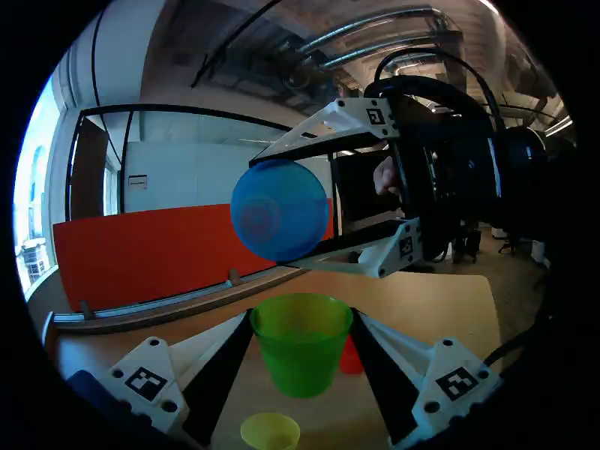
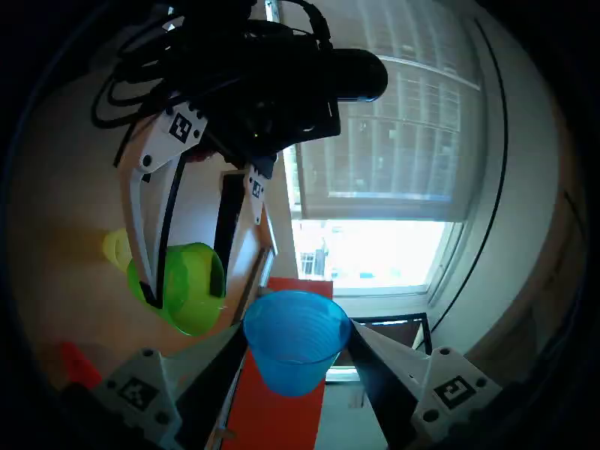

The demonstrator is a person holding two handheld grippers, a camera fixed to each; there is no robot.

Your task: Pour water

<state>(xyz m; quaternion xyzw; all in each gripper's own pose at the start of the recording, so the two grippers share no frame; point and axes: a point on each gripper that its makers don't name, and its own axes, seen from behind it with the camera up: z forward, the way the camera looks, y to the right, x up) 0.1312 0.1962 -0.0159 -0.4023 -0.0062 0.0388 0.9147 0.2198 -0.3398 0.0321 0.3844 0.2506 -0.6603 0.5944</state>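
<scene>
While the left claw [image 1: 302, 324] pinches the green cup [image 1: 304, 352] upright between its two fingers, the pour itself looks to be the step in hand. At the left of the left gripper view an orange panel [image 1: 150, 259] stands along the far edge of the tabletop [image 1: 435, 300]. Next comes a small yellow cup [image 1: 270, 431] standing on the wood just below the green one. Then comes a red object [image 1: 351, 358], partly hidden behind the green cup (too little shows to name it). Whether the green cup rests on the tabletop or is lifted off it, I cannot tell.

Above its mouth hangs the blue cup [image 1: 279, 210], tipped onto its side so that what seems to be its base faces this camera. It is clamped between the fingers of the right claw [image 2: 298, 330], whose black body and holding hand [image 1: 386, 176] sit further right. In the right gripper view the room lies turned sideways, tabletop to the left and window [image 2: 375, 255] to the right. I read this as that claw being rolled over to tip its cup.

No stream of water can be made out, so how much has gone across is unclear. By my judgement the next move calls for the blue rim to sit squarely over the green mouth. It also calls for a slow, controlled roll and a level, steady green cup underneath.
</scene>
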